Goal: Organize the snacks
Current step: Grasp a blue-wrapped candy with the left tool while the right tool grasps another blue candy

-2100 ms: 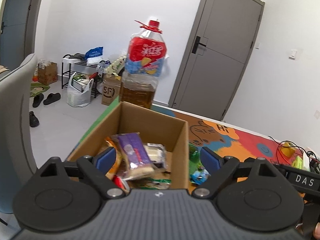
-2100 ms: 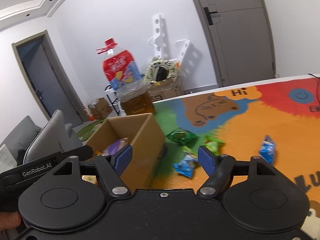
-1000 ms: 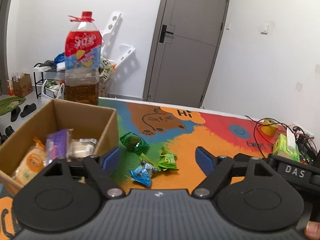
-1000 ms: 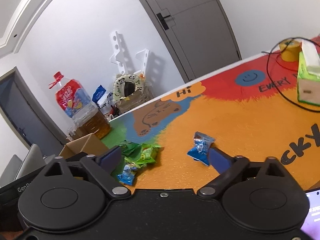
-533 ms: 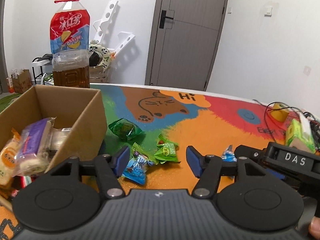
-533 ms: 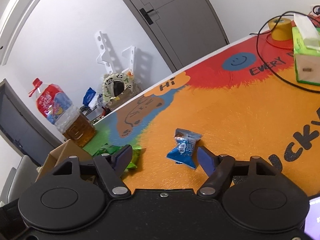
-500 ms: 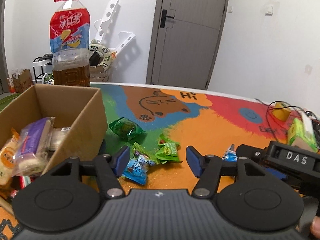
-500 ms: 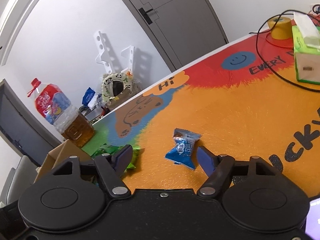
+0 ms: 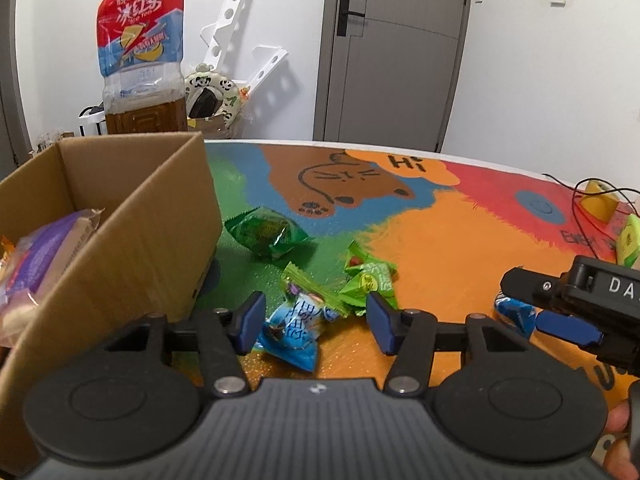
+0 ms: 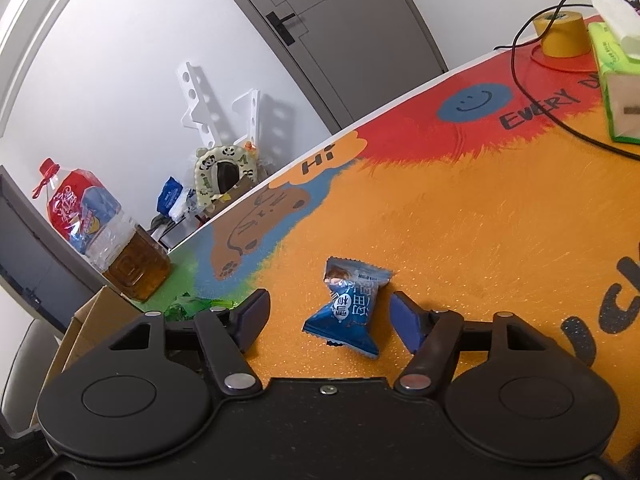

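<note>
The blue crinkly candy packet lies lengthwise from upper left to lower right at the frame's centre, between the right gripper's closing, untouching jaws; the left gripper closes around another blue wrapped candy, untouched.

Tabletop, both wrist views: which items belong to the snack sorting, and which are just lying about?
Part of the job:
- cardboard box, snacks already inside
- blue candy between the closing right gripper jaws
- blue candy between the closing left gripper jaws
- green packets

Lying about:
- tea bottle
- tape roll
- tissue box
- black cable
</note>
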